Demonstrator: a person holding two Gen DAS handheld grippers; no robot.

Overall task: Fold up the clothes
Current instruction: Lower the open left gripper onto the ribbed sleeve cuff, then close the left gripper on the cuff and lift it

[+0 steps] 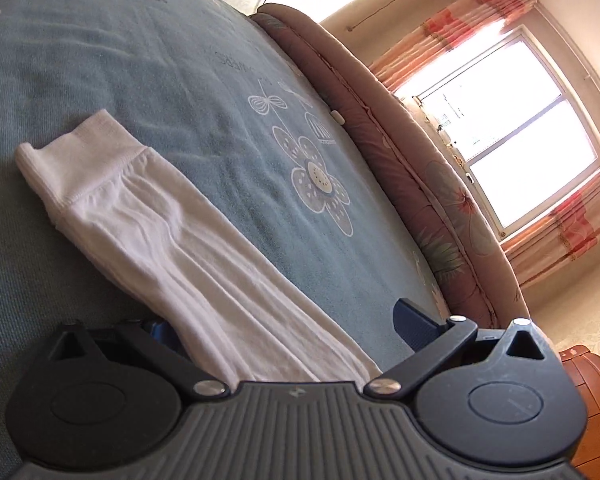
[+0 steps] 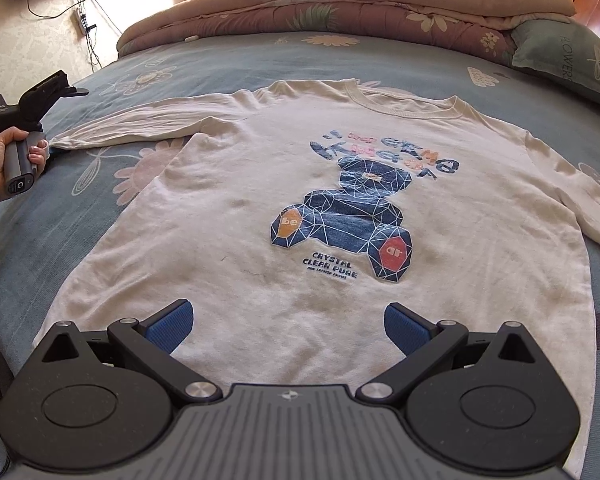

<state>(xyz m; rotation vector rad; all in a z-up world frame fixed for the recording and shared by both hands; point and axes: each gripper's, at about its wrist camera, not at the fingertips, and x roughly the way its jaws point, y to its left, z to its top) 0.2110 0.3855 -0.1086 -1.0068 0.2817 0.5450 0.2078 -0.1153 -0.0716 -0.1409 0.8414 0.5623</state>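
Note:
A white long-sleeved shirt (image 2: 300, 208) with a blue bear print lies flat, front up, on the blue bed cover (image 2: 220, 64). My right gripper (image 2: 288, 324) is open and empty, hovering over the shirt's bottom hem. My left gripper (image 1: 288, 332) is open with jaws wide, and the shirt's left sleeve (image 1: 172, 232) runs between its fingers; the cuff (image 1: 72, 160) lies ahead on the bed. The left finger is mostly hidden by the sleeve. In the right wrist view the left gripper (image 2: 40, 136), held by a hand, sits at the sleeve's end.
A pink flowered quilt (image 2: 340, 12) is rolled along the far side of the bed. A blue pillow (image 2: 568, 60) lies at the far right. A window with curtains (image 1: 512, 136) and a wooden cabinet (image 1: 592, 376) stand beyond the bed.

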